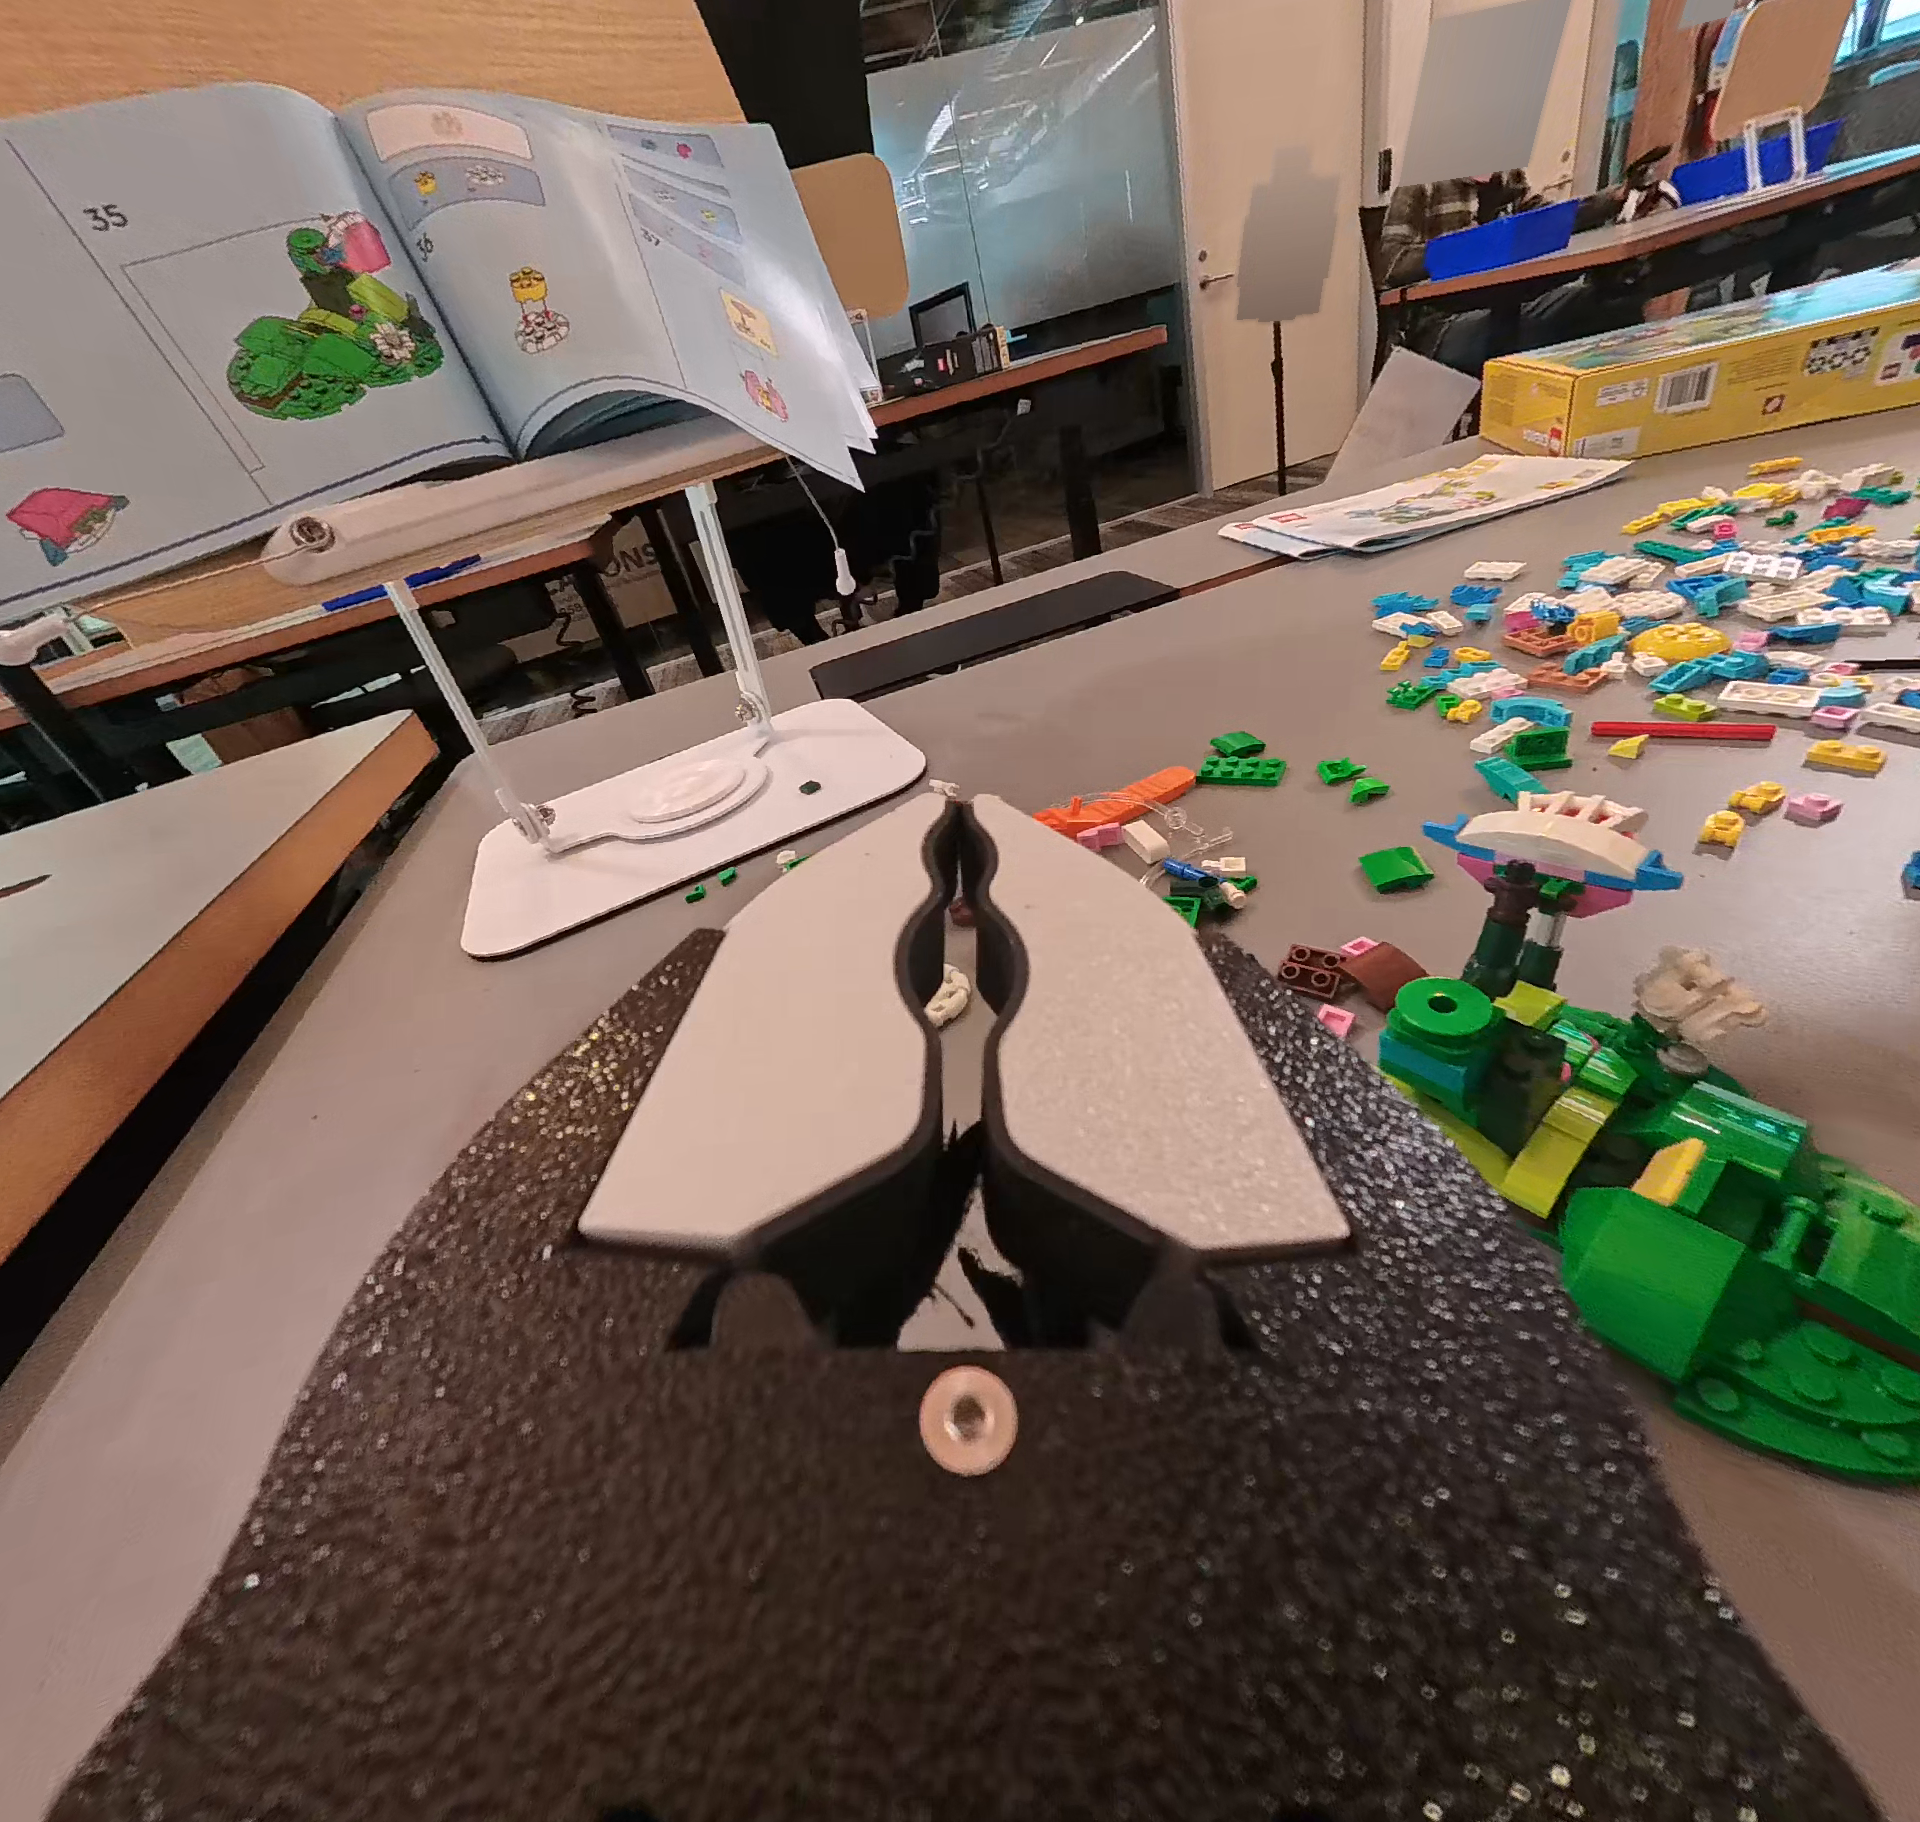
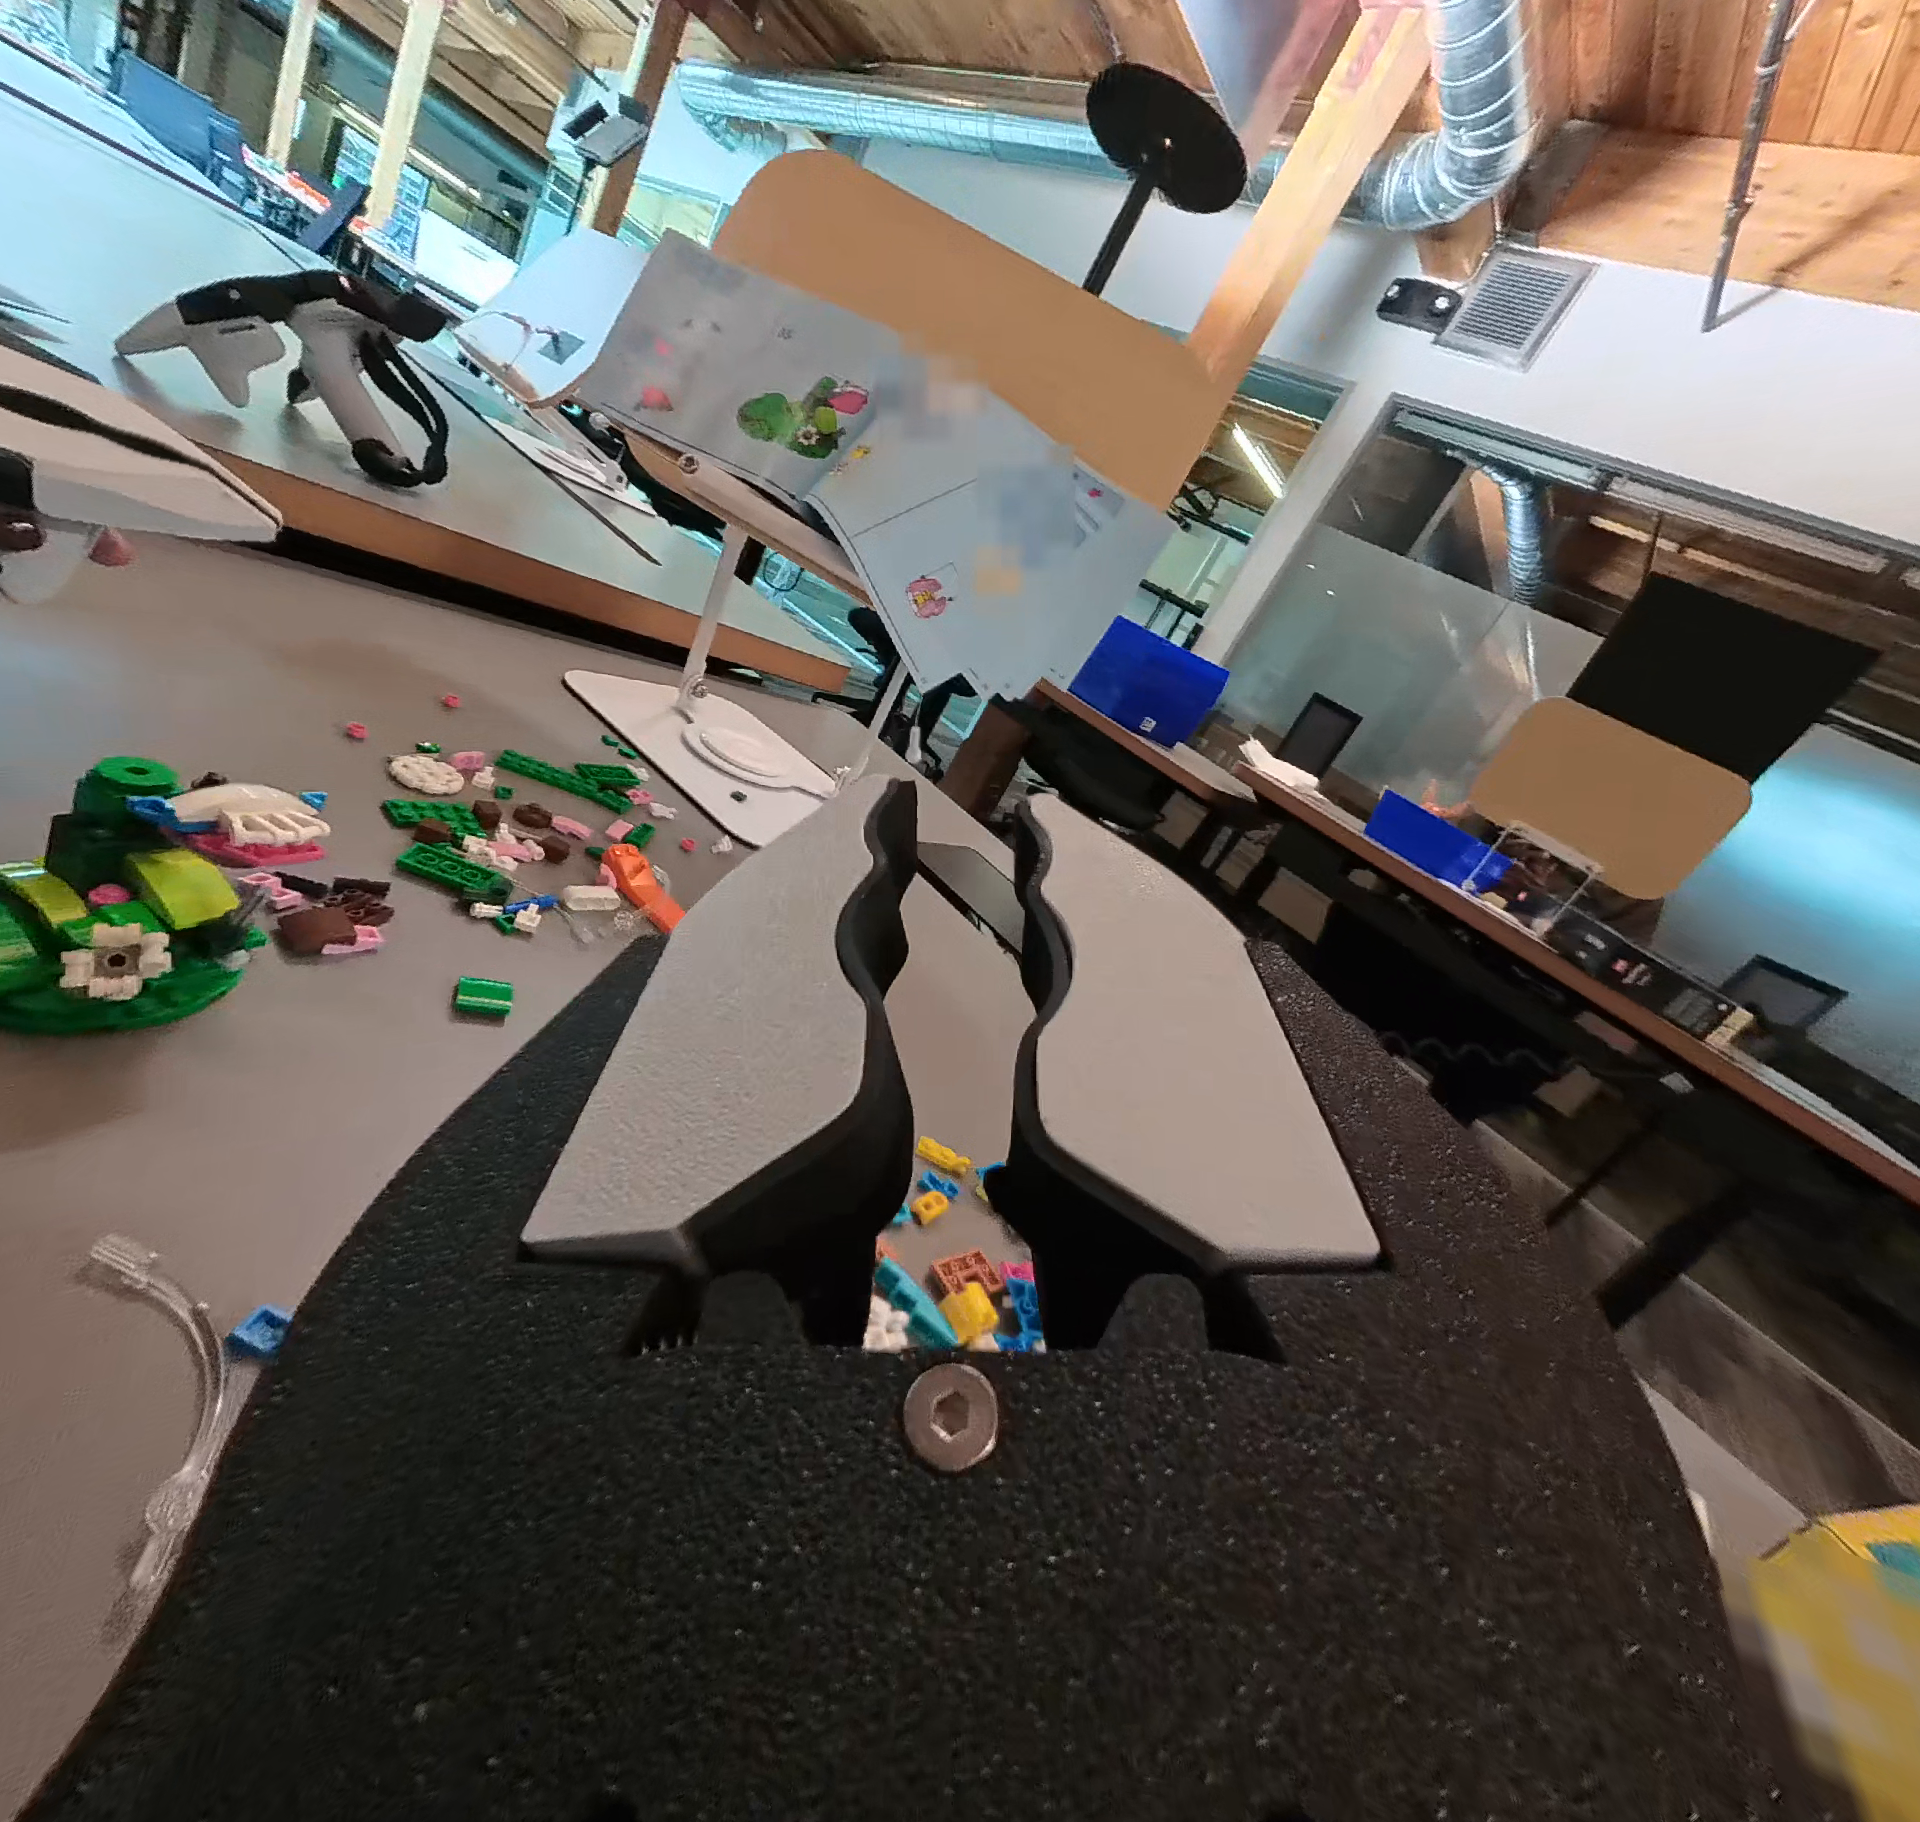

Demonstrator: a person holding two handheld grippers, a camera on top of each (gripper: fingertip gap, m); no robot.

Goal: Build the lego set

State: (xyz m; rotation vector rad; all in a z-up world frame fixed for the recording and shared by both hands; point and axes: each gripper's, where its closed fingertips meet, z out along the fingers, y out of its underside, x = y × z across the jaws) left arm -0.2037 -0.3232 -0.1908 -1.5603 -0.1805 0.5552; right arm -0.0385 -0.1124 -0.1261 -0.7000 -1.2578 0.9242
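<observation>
The green lily-pad build (image 1: 1662,1201) sits on the grey table (image 1: 312,1253) to the right of my left gripper (image 1: 961,814). The left gripper is shut, its tips touching just above the table. A small white piece (image 1: 948,995) shows through the gap between its fingers; I cannot tell whether it is held. A pink, white and blue flower part (image 1: 1548,837) stands behind the build. My right gripper (image 2: 966,804) is open, empty, tilted upward over loose bricks (image 2: 956,1263). The build (image 2: 114,931) lies far to its left.
The open instruction booklet (image 1: 312,297) rests on a white stand (image 1: 686,837) ahead. A wide scatter of loose bricks (image 1: 1683,629), an orange separator tool (image 1: 1122,796), a yellow box (image 1: 1704,380) and a second booklet (image 1: 1423,510) lie to the right. A spare gripper (image 2: 301,349) rests on the neighbouring table. The grippers' ends are close to 30 centimeters from one another.
</observation>
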